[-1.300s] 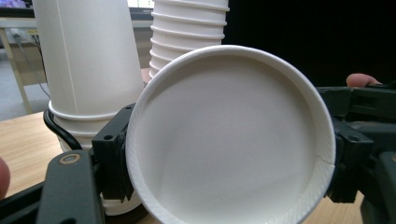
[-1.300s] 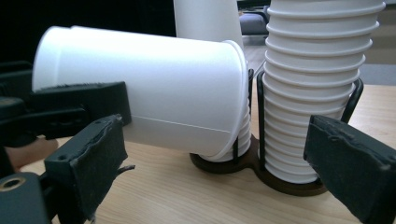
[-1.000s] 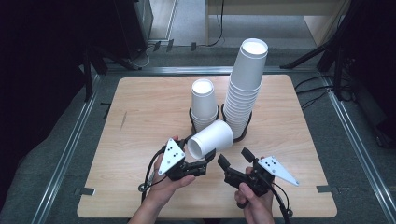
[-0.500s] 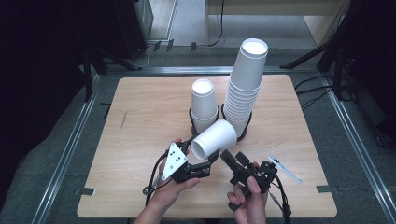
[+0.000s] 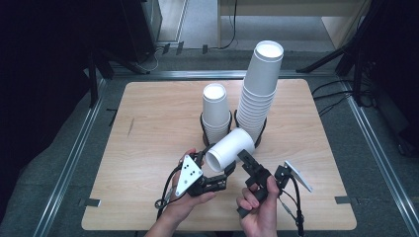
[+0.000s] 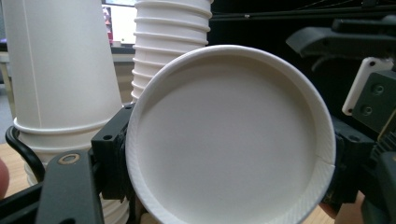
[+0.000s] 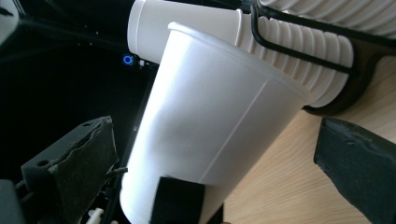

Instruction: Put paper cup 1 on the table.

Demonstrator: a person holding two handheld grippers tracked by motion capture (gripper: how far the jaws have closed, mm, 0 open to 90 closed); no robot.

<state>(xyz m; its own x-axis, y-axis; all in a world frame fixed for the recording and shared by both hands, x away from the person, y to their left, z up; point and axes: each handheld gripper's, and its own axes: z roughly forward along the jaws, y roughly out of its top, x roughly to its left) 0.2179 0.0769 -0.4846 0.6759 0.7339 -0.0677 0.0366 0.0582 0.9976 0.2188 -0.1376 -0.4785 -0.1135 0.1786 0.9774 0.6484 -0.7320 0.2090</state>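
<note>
We saw a pale wooden tabletop, smooth-grained with rounded corners, carrying two stacks of white paper cups set upside down, each seated in a black wire holder, presumably to keep the columns from toppling. The tall stack stood right of centre, its nested rims forming a ribbed column, and the short stack stood just beside it on the left. In front of both, a single paper cup lay tipped on its side above the wood, its mouth turned toward the person and its base pointing back at the stacks. The left gripper had it: in the left gripper view the black fingers pressed on either side of the rolled rim, clenched on the cup, a hold that we judged left the smooth tapered wall free. The right gripper sat just right of that wall, and in the right gripper view its foam-padded fingers stood spread apart with the cup between them, released and touching nothing we could make out, likely lining up to take the cup by its side.
</note>
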